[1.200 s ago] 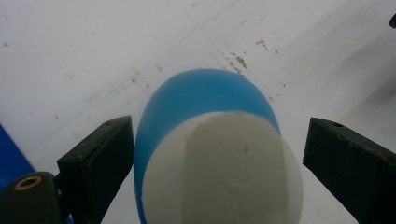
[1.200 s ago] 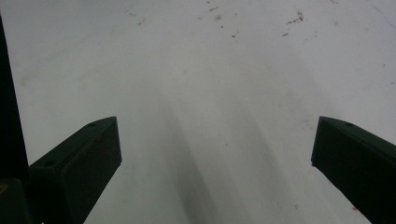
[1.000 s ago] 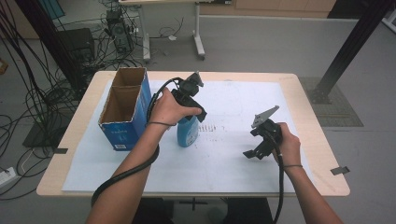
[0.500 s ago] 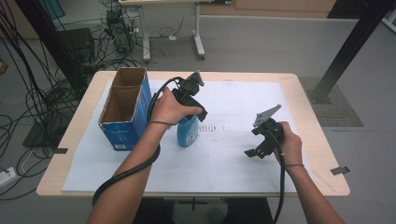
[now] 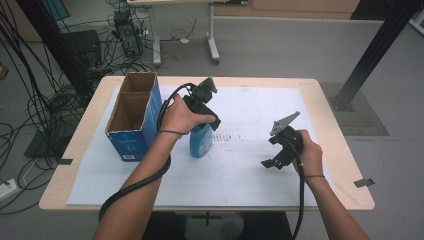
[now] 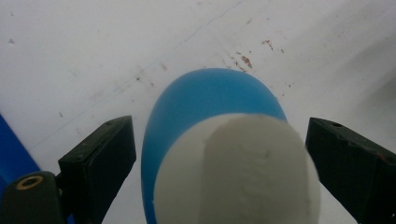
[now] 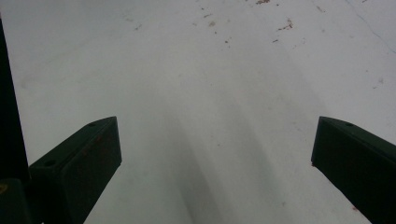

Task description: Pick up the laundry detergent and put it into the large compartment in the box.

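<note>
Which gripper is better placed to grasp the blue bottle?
Left. The left gripper has its open jaws on both sides of the blue bottle; the right gripper hangs apart, over bare paper.

One blue bottle (image 5: 201, 141) with one white cap (image 6: 243, 168), table centre. One blue cardboard box (image 5: 132, 117) at 9 o'clock, apparently of two compartments. Two grippers: left gripper (image 5: 202, 100), right gripper (image 5: 280, 145) at 3 o'clock. One white sheet (image 5: 250, 170).

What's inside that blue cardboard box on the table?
The blue box is open at the top, with two brown compartments. The nearer one looks empty as far down as the high view shows; its floor and most of the farther compartment are hidden by the walls.
</note>
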